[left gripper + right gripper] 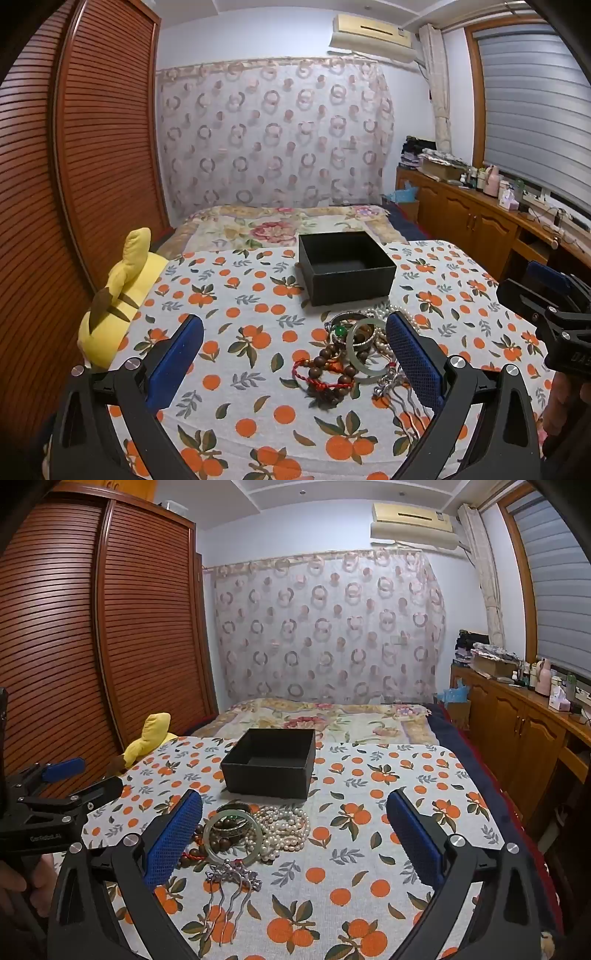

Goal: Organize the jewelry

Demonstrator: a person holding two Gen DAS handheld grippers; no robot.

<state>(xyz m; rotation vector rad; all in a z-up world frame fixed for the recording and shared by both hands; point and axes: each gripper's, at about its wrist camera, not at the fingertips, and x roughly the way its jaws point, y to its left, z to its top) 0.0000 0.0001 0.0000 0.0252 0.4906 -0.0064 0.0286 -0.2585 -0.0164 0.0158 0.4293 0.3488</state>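
Both sets of jaws are spread wide and holding nothing: the left gripper (293, 354) and right gripper (293, 834) hover low over the tabletop (388, 849), probably sizing up a first pick. The jewelry pile (255, 830), with pearls, wooden beads, a pale bangle (232, 836) and a hair comb (231, 880), lies just near of the black box (271, 762), which looks empty, so nothing's sorted yet.

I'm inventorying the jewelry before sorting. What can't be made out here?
- Pile, left wrist view: right part hidden behind the left gripper finger.
- Box, both views: floor partly hidden by its walls.
- Wooden beads, right wrist view: mostly behind the right gripper finger.
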